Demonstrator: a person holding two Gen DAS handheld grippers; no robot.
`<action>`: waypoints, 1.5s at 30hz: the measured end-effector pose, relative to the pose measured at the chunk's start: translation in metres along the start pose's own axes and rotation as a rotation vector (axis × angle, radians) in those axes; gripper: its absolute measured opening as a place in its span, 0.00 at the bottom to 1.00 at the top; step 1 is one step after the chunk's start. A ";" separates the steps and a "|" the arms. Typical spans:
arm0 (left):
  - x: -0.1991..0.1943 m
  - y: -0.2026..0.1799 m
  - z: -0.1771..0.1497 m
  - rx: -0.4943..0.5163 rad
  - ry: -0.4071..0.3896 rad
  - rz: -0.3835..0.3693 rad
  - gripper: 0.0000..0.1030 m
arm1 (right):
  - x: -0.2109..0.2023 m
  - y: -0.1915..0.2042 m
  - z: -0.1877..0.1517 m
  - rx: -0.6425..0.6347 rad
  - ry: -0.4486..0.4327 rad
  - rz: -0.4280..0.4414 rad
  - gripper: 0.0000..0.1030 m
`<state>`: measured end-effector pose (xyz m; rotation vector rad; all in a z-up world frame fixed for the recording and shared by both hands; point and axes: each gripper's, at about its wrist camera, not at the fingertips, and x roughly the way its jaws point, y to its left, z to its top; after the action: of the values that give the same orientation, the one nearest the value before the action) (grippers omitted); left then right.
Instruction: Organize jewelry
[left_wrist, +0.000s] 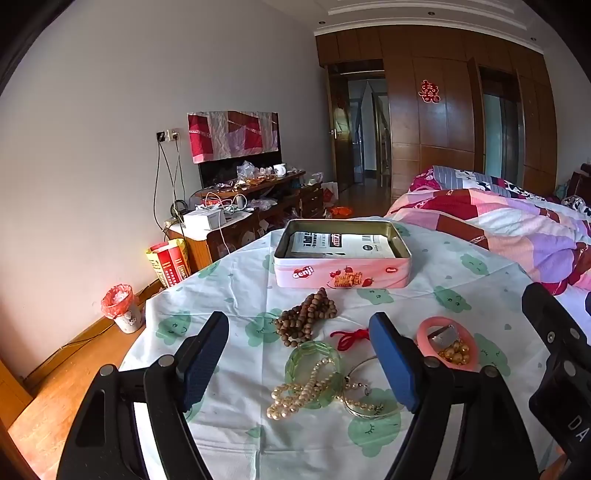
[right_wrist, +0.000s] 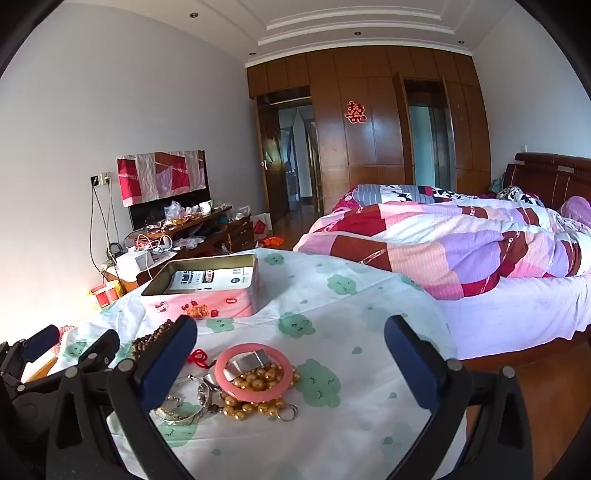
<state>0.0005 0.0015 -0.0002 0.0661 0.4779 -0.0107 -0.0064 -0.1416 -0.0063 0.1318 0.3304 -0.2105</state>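
Jewelry lies on a white cloth with green cloud prints (left_wrist: 424, 273). A brown wooden bead string (left_wrist: 306, 314), a red cord (left_wrist: 349, 338), a green bangle (left_wrist: 314, 363) under a pearl necklace (left_wrist: 299, 397), a thin silver bangle (left_wrist: 364, 413) and a pink bangle (left_wrist: 448, 347) around gold beads lie in front of an open pink tin (left_wrist: 341, 254). My left gripper (left_wrist: 299, 363) hangs open above the pearls, holding nothing. In the right wrist view my right gripper (right_wrist: 291, 360) stands open over the pink bangle (right_wrist: 255, 367), gold beads (right_wrist: 255, 398) and a silver clip (right_wrist: 247, 362); the tin (right_wrist: 207, 284) sits beyond.
A bed with a pink and red patchwork quilt (right_wrist: 461, 243) lies to the right. A cluttered low wooden cabinet (left_wrist: 251, 192) stands along the left wall, with a small bin (left_wrist: 122, 308) and a red bag (left_wrist: 170, 262) on the wooden floor. Wardrobe doors (right_wrist: 369, 147) fill the far wall.
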 end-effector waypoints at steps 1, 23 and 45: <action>0.001 0.002 0.000 -0.008 0.005 -0.001 0.76 | 0.000 0.000 0.000 -0.003 0.004 0.000 1.00; -0.002 0.005 0.001 -0.029 0.007 -0.048 0.76 | -0.001 0.001 0.000 0.005 -0.001 0.003 1.00; -0.001 0.007 0.000 -0.038 0.011 -0.038 0.76 | -0.001 0.007 0.000 -0.001 -0.004 0.005 1.00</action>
<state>0.0000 0.0084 0.0010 0.0200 0.4903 -0.0385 -0.0059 -0.1349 -0.0051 0.1310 0.3265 -0.2054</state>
